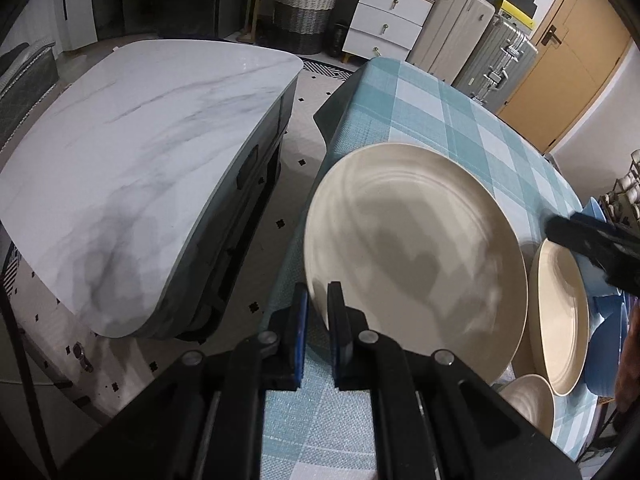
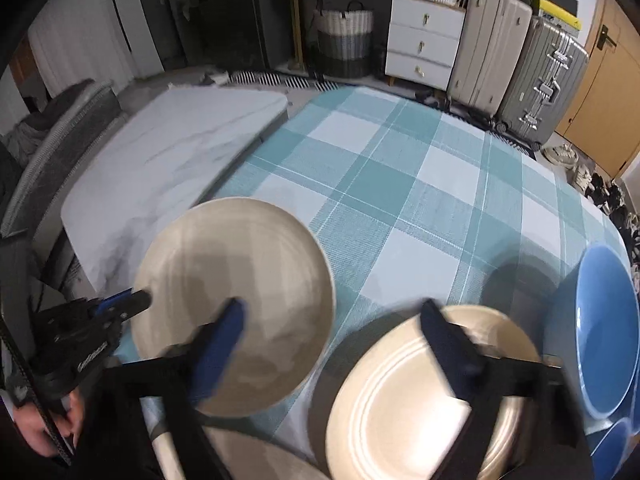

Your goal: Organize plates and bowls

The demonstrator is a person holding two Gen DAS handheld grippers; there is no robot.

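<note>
Fingers of the left gripper (image 1: 318, 312) were pinched narrow on the near-left rim of the large cream plate (image 1: 412, 264), one pad either side of the edge. Same grip showed in the right wrist view: left gripper (image 2: 146, 300) clamped at the plate's 9 o'clock rim. That plate (image 2: 236, 304) sat tilted over the checked tablecloth (image 2: 400, 184), left edge of the table; couldn't tell whether its far edge touched the cloth.

Right gripper (image 2: 332, 316) fingers were spread wide, nothing between them. Its left finger (image 2: 224, 336) overlapped the large plate, its right finger (image 2: 448, 344) overlapped a second cream plate (image 2: 400, 408) with ringed ridges, at the large plate's 4 o'clock. Frame was motion-blurred, so contact with either plate unclear. In the left wrist view the right gripper's tip (image 1: 588, 240) came in from 3 o'clock, above the second cream plate (image 1: 560, 320).

Third cream piece (image 1: 528, 404) at the bottom, 5 o'clock of the large plate; plate or bowl, couldn't tell. Blue bowl (image 2: 608, 332) at the right edge, more blue ware below it, partly cut off.

Outward: marble-top table (image 1: 140, 168) at 9 o'clock, separated from the clothed table by a floor gap. White drawer unit (image 1: 388, 20), woven basket (image 1: 306, 12) and suitcases (image 1: 492, 52) along the far wall at 12–1 o'clock.
</note>
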